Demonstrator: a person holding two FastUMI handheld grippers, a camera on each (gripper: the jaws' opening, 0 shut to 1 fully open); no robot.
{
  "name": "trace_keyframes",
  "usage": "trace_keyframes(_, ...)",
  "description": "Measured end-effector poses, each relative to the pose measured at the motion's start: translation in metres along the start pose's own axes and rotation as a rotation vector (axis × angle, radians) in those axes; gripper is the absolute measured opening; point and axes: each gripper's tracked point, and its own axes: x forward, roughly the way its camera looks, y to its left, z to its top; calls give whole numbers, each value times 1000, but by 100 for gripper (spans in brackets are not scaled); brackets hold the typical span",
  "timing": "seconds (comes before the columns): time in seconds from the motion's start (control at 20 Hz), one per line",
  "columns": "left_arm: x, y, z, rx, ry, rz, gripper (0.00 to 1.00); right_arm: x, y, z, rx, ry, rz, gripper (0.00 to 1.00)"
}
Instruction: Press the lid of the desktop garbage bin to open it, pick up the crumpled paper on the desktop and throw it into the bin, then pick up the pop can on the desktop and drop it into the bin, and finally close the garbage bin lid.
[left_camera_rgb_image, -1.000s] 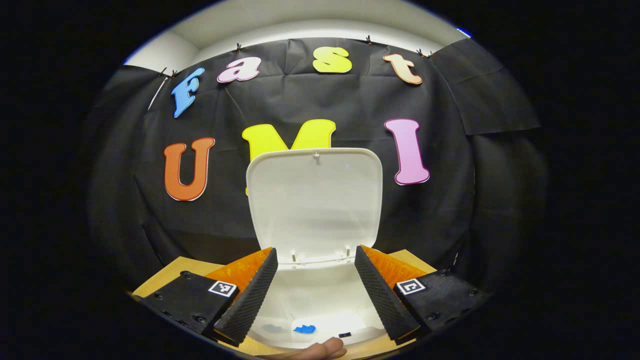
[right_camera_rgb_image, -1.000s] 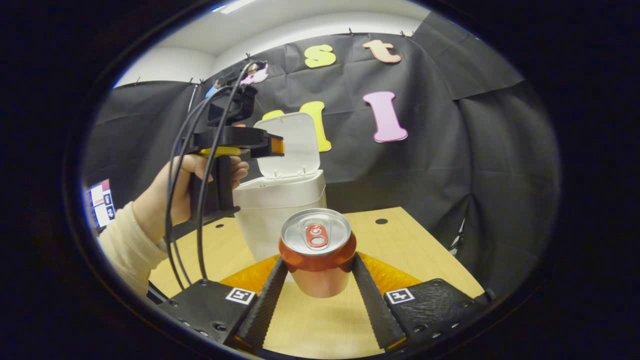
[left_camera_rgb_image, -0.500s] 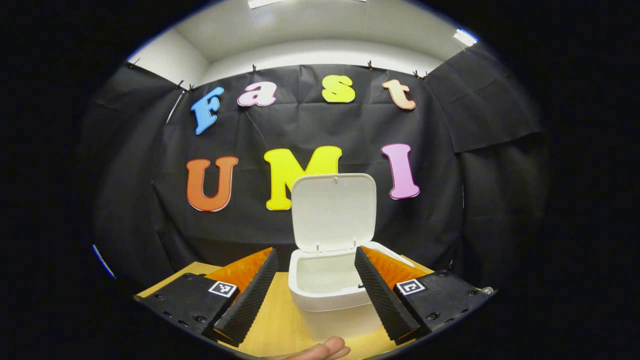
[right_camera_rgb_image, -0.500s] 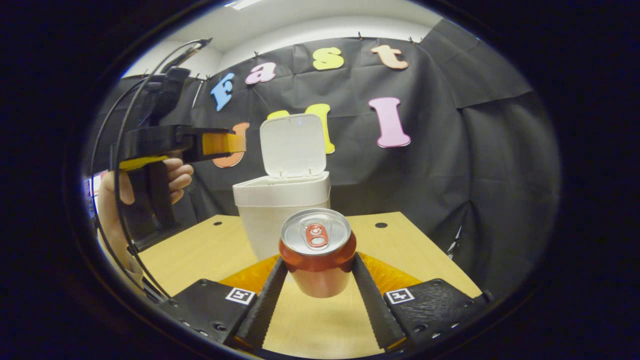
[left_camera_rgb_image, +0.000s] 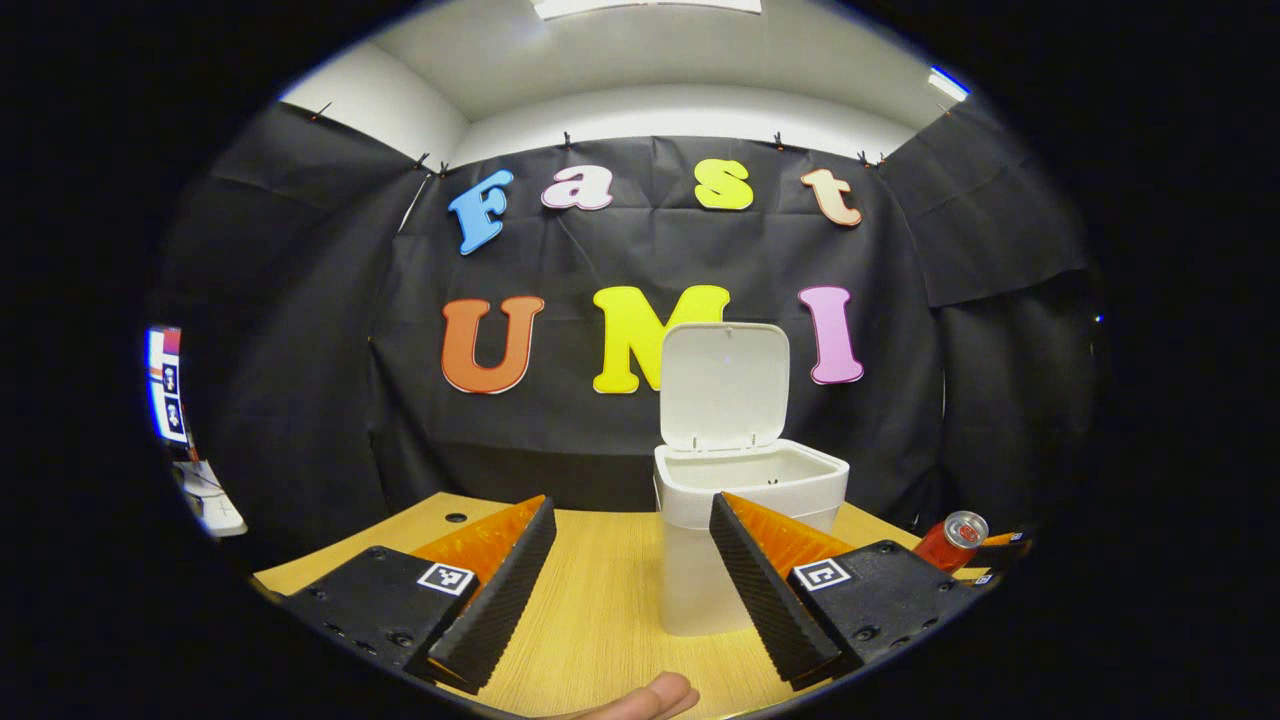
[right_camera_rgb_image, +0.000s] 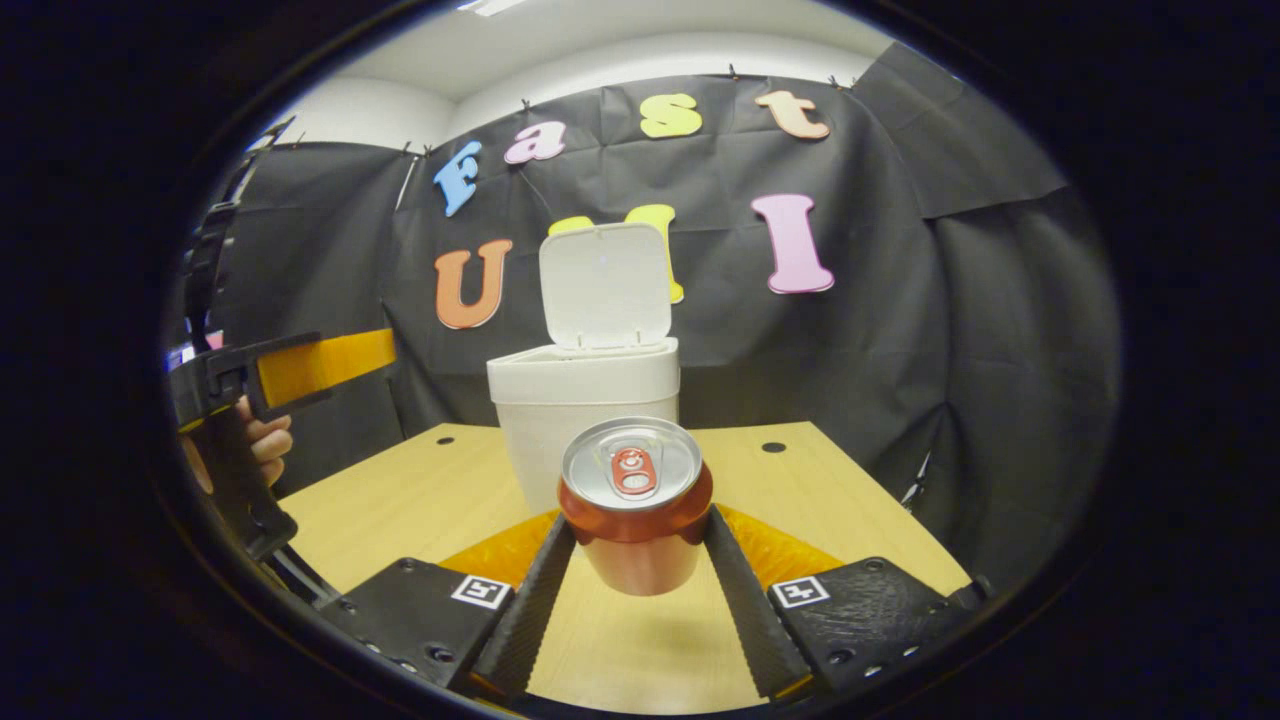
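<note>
Left tool (left_camera_rgb_image: 620, 590) retreated, wooden table (right_camera_rgb_image: 420, 495), black-draped booth

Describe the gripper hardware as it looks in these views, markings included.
Each gripper, left and right, has two wedge-shaped fingers with ribbed inner pads, on black screwed blocks, each carrying a small square black-and-white tag. In the right gripper view the left gripper shows a black pistol-style handle.

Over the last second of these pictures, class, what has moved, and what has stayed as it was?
The left tongs, open, drew back from over the bin: a second ago they looked down into it; now it stands farther off on the table. In the right gripper view they slid away toward the left edge. Unchanged: the right tongs stay shut on the pop can, and the lid stays up.
</note>
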Motion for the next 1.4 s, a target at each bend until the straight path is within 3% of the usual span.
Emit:
trace_keyframes(0.15, 2, 7, -14, 20, 21, -24, 100, 0, 13, -3, 35, 48, 22, 80)
trace_keyframes(0.5, -3, 12, -42, -4, 90, -72, 100, -13, 24, 30, -26, 27, -10, 80)
trace_keyframes(0.65, -5, 15, -53, -18, 103, -79, 100, -15, 36, 41, -4, 33, 14, 79)
trace_keyframes(0.8, -9, 31, -59, -28, 106, -61, 100, -18, 50, 58, -13, 42, 51, 79)
trace_keyframes(1.05, -4, 59, -62, -44, 114, 4, 100, -19, 65, 93, -67, 30, 46, 79)
trace_keyframes(1.4, -4, 61, -60, -29, 109, -12, 98, -8, 79, 142, -120, 35, 53, 80)
